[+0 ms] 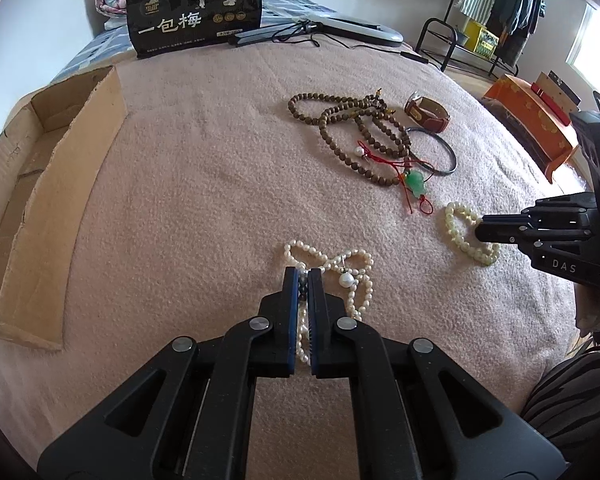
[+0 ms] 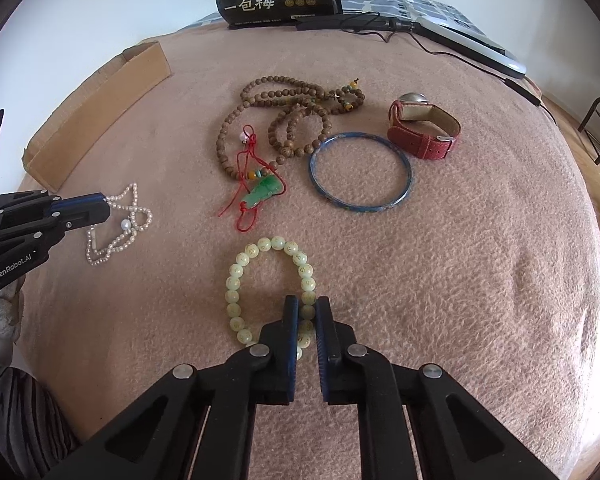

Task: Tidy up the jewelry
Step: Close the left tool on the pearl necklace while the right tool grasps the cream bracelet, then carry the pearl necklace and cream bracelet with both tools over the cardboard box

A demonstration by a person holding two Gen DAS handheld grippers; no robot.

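Note:
On a pink blanket lies a tangled white pearl necklace; my left gripper is shut on its strands. To the right, my right gripper is shut on a pale green bead bracelet, pinching its right side. From the left wrist view the same bracelet shows with the right gripper on it. From the right wrist view the pearl necklace sits under the left gripper. Farther off lie brown wooden beads, a green pendant on red cord, a blue bangle and a red-strapped watch.
An open cardboard box lies at the left edge of the blanket. A black snack bag stands at the far side beside a hair straightener with its cord. An orange box sits at right, a clothes rack beyond.

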